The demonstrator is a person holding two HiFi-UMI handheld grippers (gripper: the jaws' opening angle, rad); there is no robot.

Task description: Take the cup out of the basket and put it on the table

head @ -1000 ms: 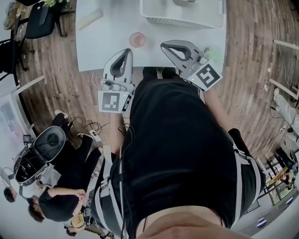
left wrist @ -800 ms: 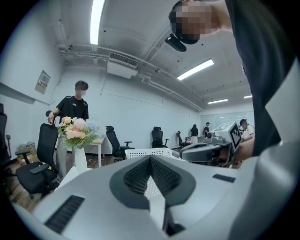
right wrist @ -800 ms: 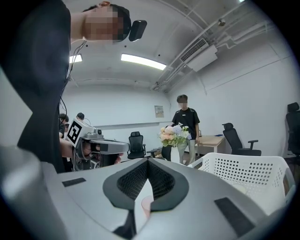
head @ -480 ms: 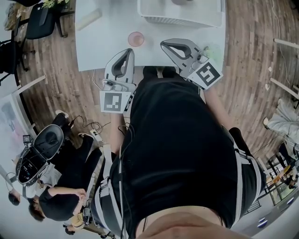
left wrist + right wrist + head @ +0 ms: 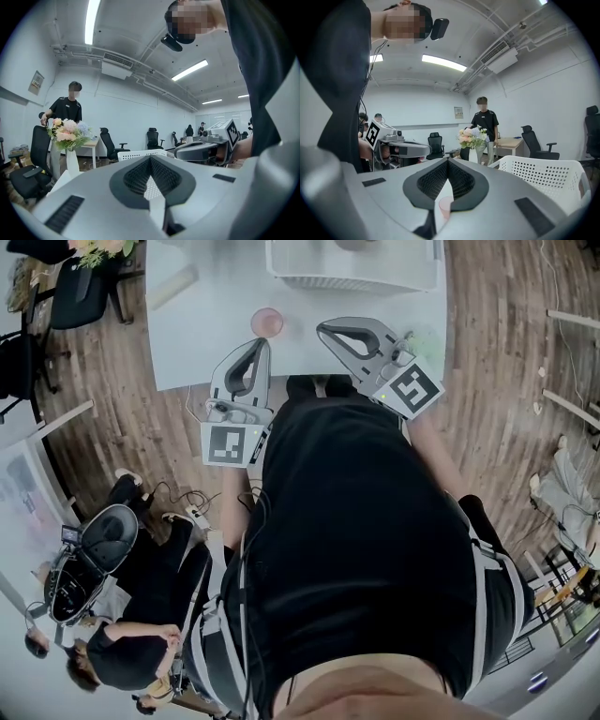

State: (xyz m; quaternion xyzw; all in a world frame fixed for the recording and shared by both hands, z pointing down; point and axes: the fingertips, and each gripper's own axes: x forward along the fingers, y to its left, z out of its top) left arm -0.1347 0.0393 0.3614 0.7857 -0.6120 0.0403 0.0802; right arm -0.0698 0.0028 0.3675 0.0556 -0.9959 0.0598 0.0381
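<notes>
**A:** Largest first. What's the surface?

**B:** White table [image 5: 197,334], with wood floor all round it. The person stands at its near edge.

**A:** Basket?

**B:** White perforated basket [image 5: 352,279] at the table's far side, right of centre. The right gripper view shows its holed wall [image 5: 543,177] off to the right.

**A:** Left claw?

**B:** Left gripper [image 5: 253,345] is held over the near edge, pointing at the far side. In its own view the tips meet [image 5: 150,159]. It's closed with nothing pinched, and only the basket's mesh shows through the slot below the tips.

**A:** Right claw?

**B:** Right gripper [image 5: 325,330] sits beside the left one, angled toward it. Its tips are also pressed together [image 5: 447,161], and it's empty.

**A:** Where's the cup?

**B:** Pink cup [image 5: 267,322] is upright on the table, outside the basket, near its front left corner but not touching it. It sits just ahead of the left gripper's tip. The right gripper view catches it through the slot under the closed tips [image 5: 445,206], and nothing is gripping it.

**A:** Anything smaller?

**B:** A vase of flowers [image 5: 473,137] farther back in the room.
</notes>
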